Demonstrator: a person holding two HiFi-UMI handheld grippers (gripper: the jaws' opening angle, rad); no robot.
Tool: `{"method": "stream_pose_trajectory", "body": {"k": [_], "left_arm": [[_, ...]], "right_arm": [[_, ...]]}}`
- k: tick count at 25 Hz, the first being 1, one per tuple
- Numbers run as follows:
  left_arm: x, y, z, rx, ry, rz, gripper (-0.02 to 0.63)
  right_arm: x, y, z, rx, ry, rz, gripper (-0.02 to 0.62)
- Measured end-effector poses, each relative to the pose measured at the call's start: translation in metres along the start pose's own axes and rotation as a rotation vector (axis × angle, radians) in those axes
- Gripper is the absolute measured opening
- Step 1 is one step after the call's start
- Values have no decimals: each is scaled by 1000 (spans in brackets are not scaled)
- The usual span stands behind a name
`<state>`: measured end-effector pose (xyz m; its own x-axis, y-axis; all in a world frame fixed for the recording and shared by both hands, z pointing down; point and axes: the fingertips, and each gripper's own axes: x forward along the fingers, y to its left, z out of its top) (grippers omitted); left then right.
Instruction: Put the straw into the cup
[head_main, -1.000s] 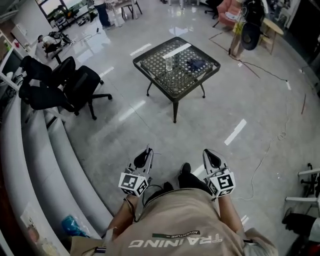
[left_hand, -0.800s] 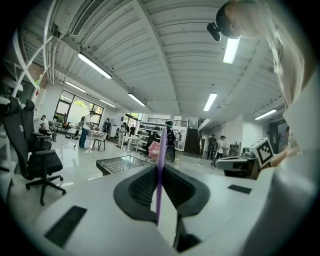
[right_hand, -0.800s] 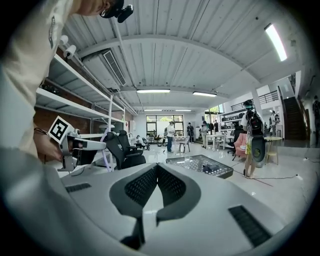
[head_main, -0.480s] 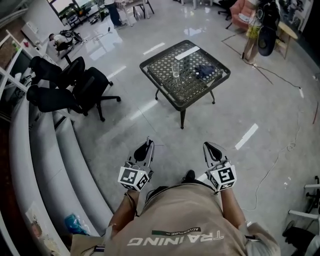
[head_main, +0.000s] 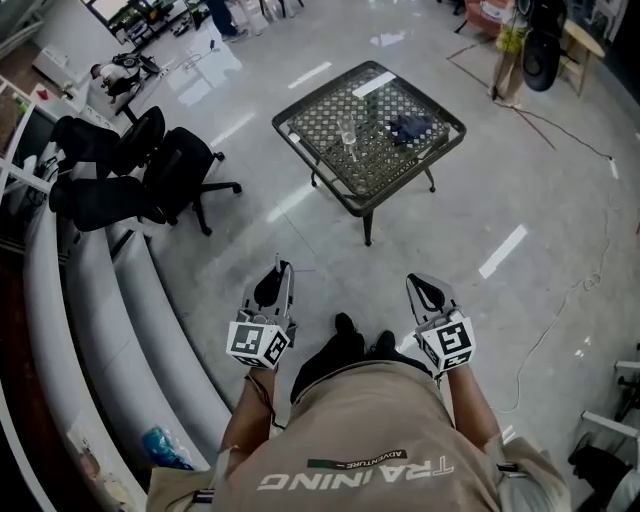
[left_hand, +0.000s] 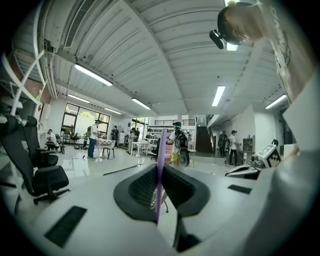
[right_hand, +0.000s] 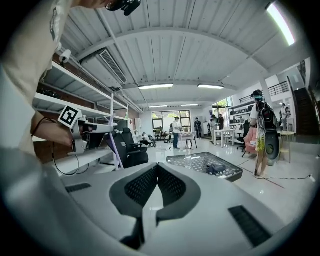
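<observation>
Two grippers, both closed: left gripper (head_main: 272, 288) pinches the thin purple plastic straw (left_hand: 160, 170); right gripper (head_main: 428, 293) jaws meet, empty. We note the clear glass cup (head_main: 347, 130) well apart on the black mesh table (head_main: 320, 168). We judge the straw could slip or tilt during our approach

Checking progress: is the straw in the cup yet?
Out. The left claw is shut on the straw; the cup stands apart on the table.

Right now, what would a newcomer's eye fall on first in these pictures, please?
The lilac straw clamped in the shut left tongs, held low in front of the person. Then the clear cup standing on the metal mesh table, well ahead across the floor; the right tongs are shut on nothing.
</observation>
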<state>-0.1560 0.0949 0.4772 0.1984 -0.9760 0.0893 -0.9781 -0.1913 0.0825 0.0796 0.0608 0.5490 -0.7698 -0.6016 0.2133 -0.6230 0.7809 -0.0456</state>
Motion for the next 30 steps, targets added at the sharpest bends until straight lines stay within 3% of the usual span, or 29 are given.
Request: {"method": "stream_pose_trajectory", "body": {"k": [6, 12, 21, 30], "left_arm": [[47, 17, 1, -39, -17, -40, 43], [91, 64, 15, 92, -29, -64, 43], [154, 133, 9, 42, 9, -142, 43], [223, 145, -5, -52, 62, -177, 43]], "right_arm": [[38, -16, 19, -2, 10, 7, 17], [104, -22, 47, -46, -3, 3, 17], [188, -26, 76, -70, -28, -49, 17], [218, -69, 75, -41, 11, -86, 17]]}}
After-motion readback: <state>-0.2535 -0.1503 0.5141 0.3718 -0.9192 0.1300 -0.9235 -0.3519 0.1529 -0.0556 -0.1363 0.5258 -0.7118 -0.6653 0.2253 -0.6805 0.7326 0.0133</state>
